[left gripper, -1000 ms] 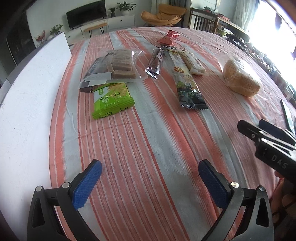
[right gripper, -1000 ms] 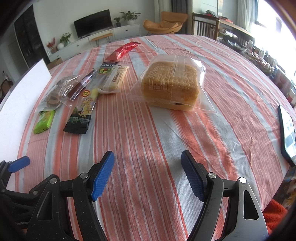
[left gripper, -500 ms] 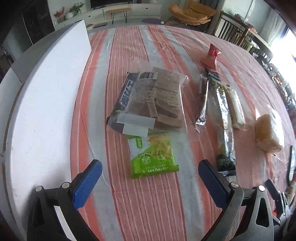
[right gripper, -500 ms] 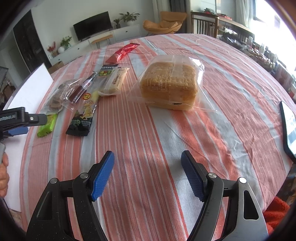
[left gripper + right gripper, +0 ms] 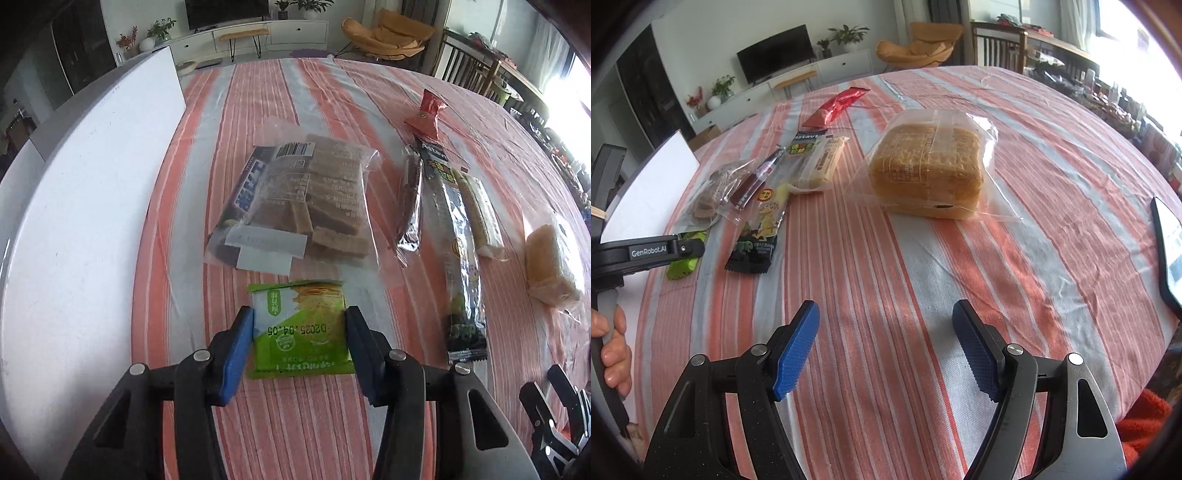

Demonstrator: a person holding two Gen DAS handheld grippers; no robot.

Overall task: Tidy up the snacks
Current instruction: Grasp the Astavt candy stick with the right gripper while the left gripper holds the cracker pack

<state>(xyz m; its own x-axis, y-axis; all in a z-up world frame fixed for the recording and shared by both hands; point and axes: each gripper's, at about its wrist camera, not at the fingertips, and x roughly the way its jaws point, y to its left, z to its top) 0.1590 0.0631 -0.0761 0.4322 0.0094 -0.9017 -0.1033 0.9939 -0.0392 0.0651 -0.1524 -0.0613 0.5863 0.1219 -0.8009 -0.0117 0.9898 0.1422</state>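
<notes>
both fingers [image 5: 242,343] flank green packet [image 5: 301,332], contact unclear

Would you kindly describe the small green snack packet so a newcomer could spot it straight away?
Start at the striped tablecloth beside the big white board. Just in front of the clear bag of brown biscuits lies the green packet, between the blue pads of the left hand-held gripper. It is the only bright green wrapper, printed with a date.
</notes>
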